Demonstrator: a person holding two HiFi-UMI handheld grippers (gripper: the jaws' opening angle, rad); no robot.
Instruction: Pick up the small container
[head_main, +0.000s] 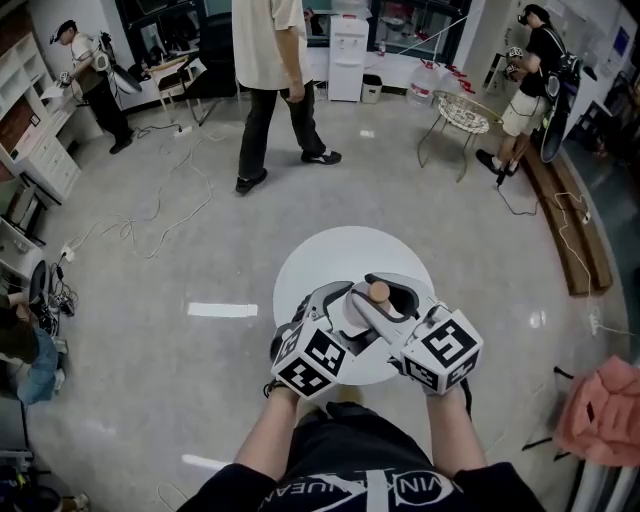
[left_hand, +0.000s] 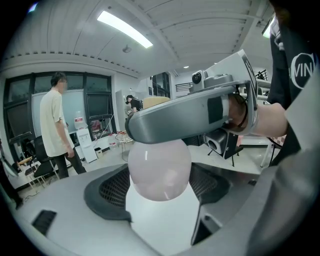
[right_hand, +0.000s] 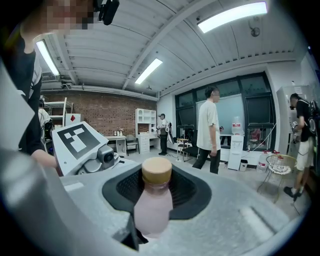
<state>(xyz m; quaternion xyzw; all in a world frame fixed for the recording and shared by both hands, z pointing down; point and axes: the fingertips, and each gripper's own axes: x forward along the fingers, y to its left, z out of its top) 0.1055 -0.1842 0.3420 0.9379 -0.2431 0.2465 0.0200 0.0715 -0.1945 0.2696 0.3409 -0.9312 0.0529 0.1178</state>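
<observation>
Right tongs (right_hand: 159, 197), small container (right_hand: 154, 207) clamped between them

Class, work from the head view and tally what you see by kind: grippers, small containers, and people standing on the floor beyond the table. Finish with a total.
Grippers: 2 (left gripper, right gripper)
Small container: 1
Standing people: 3
Total: 6

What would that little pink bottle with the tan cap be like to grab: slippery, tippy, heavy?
The small bottle looks smooth and glossy, so it may slip in a grip. Its rounded body would probably roll if laid down. Small beside the round table, it is likely light.
</observation>
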